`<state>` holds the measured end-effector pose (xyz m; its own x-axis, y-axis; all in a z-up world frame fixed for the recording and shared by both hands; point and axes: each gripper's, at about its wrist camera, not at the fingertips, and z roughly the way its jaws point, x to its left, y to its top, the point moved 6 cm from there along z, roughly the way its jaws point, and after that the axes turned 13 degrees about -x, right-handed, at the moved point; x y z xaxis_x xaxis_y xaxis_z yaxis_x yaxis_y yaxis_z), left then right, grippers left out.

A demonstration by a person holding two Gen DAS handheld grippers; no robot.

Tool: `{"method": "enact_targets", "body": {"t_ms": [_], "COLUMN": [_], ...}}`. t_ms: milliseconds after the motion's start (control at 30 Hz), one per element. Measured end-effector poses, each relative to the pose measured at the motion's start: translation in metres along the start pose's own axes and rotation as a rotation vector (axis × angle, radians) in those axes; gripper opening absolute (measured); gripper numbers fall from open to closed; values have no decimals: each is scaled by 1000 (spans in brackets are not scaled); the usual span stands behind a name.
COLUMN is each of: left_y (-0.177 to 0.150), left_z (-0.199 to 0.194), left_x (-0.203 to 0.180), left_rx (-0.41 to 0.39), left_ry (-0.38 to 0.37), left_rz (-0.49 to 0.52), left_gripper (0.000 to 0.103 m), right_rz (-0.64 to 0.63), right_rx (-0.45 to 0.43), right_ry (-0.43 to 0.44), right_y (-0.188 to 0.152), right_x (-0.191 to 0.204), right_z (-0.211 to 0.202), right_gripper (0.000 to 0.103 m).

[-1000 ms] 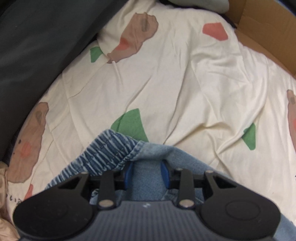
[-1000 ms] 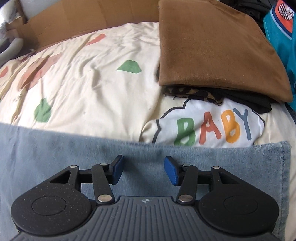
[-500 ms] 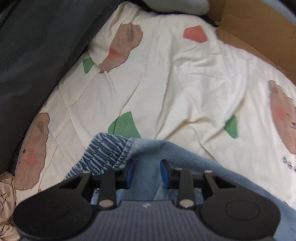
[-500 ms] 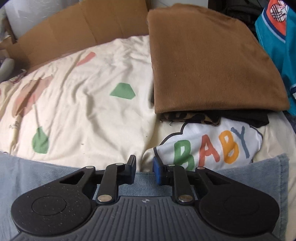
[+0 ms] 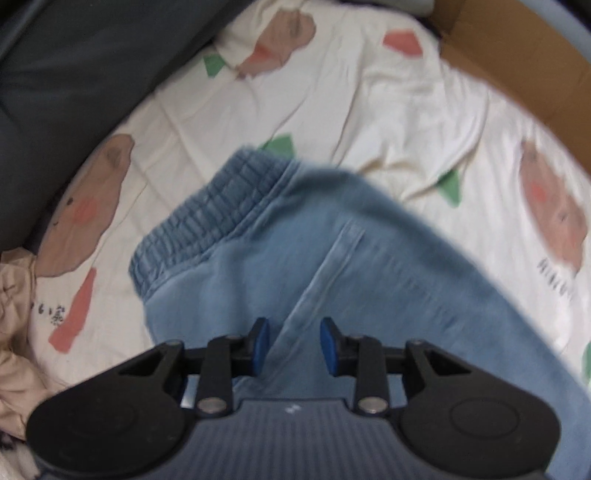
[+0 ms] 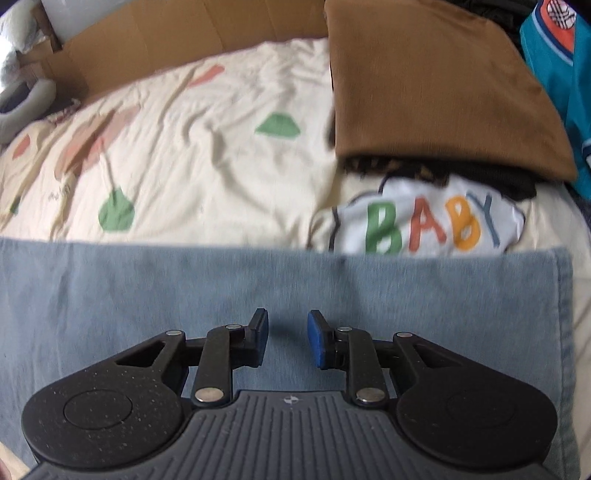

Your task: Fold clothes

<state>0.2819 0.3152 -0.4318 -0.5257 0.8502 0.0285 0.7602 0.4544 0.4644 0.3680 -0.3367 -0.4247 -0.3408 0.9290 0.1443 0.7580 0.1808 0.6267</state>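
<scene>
Since a moment ago my left claw (image 5: 294, 345) has slid over the jeans (image 5: 332, 266), jaws apart; my right claw's (image 6: 287, 339) jaws, just reopening, gape above denim.

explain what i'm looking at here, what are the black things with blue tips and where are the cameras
No robot here: a person holds a hand tool in each hand, and each tool carries a wide-angle camera looking along its tongs. The black arms with blue pads are those tongs.

One picture comes from the left tongs, the other from the right tongs. Both look down at a pair of light blue jeans on a cream patterned bedsheet.

The right tongs have just been opening; the denim lies under the gap, unpinched. Whether the left tongs grip the denim is unclear.

Beyond lie a folded brown garment, a white BABY shirt and cardboard.
</scene>
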Motion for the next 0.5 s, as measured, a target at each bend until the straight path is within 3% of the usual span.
{"method": "enact_targets", "body": {"t_ms": [200, 233, 267, 500], "left_y": [-2, -1, -1, 10], "left_z": [29, 34, 39, 27], "left_x": [19, 21, 22, 26], "left_rx": [-6, -8, -9, -23], "left_ry": [21, 28, 35, 28], "left_rz": [9, 21, 39, 14], "left_gripper": [19, 6, 3, 6], "right_rz": [1, 9, 18, 55], "right_rx": [0, -3, -6, -9], "right_ry": [-9, -13, -17, -42], "right_y": [2, 5, 8, 25], "right_x": [1, 0, -1, -5], "right_z": [15, 17, 20, 33], "right_gripper": [38, 38, 38, 38]}}
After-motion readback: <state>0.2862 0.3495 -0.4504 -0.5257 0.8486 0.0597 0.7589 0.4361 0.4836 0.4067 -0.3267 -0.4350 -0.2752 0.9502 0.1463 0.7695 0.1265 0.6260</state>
